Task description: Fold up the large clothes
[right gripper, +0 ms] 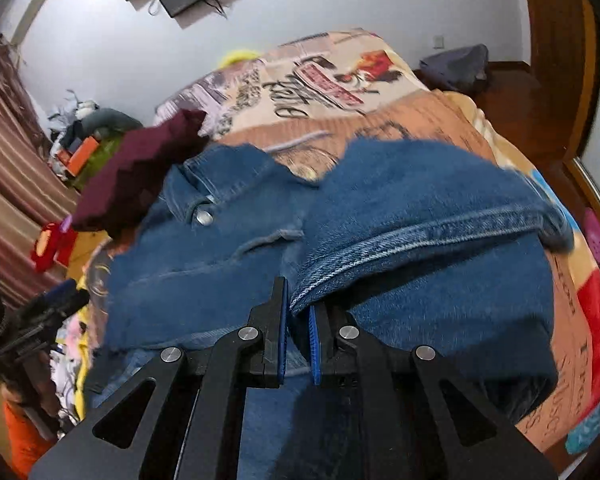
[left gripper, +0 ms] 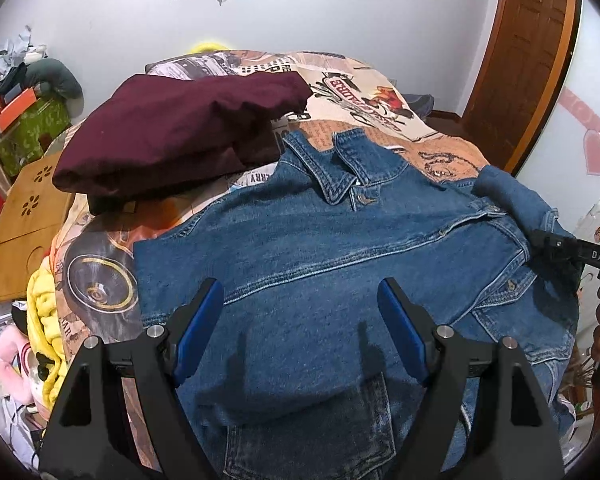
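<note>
A blue denim jacket (left gripper: pixel 320 248) lies front-up on the bed, collar toward the far wall. My left gripper (left gripper: pixel 300 304) hovers open over its lower middle, blue pads wide apart with nothing between them. My right gripper (right gripper: pixel 298 312) is shut on the jacket's right sleeve (right gripper: pixel 420 216), pinching a seamed edge and holding it lifted over the body of the jacket (right gripper: pixel 204 264). In the left wrist view the right gripper (left gripper: pixel 540 242) enters from the right edge with the sleeve (left gripper: pixel 508 196) draped above it.
A folded maroon garment (left gripper: pixel 180 136) lies on the printed bedcover (left gripper: pixel 380 100) behind the jacket on the left. A wooden lap table (left gripper: pixel 24 216) and clutter stand left of the bed. A wooden door (left gripper: pixel 528 60) is at the back right.
</note>
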